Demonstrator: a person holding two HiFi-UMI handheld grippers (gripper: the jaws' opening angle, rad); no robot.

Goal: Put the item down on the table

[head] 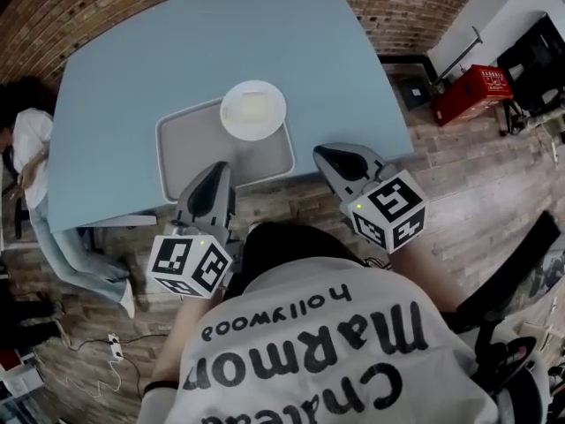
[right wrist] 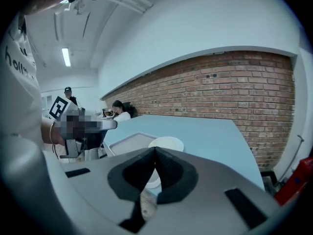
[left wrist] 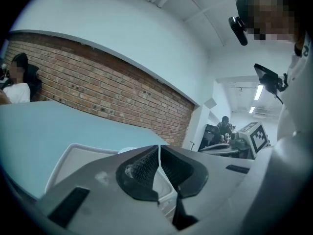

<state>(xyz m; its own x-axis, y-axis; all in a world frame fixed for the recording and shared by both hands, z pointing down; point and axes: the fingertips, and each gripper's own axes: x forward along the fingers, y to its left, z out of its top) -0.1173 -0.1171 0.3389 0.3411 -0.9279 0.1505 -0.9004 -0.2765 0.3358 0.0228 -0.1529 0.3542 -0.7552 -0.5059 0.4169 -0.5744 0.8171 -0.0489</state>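
Note:
A grey tray (head: 190, 148) lies on the light blue table (head: 221, 42) near its front edge. A white plate (head: 253, 109) rests on the tray's far right corner. My left gripper (head: 218, 173) hovers at the tray's near edge, jaws shut with nothing between them. My right gripper (head: 329, 155) hangs just off the table's front edge, right of the tray, also shut and empty. In the left gripper view the shut gripper (left wrist: 158, 152) points over the tray (left wrist: 73, 158). The right gripper (right wrist: 155, 152) faces the plate (right wrist: 167, 143) and tray (right wrist: 128, 141).
A person in white (head: 28, 140) sits at the table's left end. A red box (head: 472, 91) and dark equipment (head: 538, 56) stand on the brick-pattern floor to the right. A brick wall (right wrist: 220, 89) runs behind the table.

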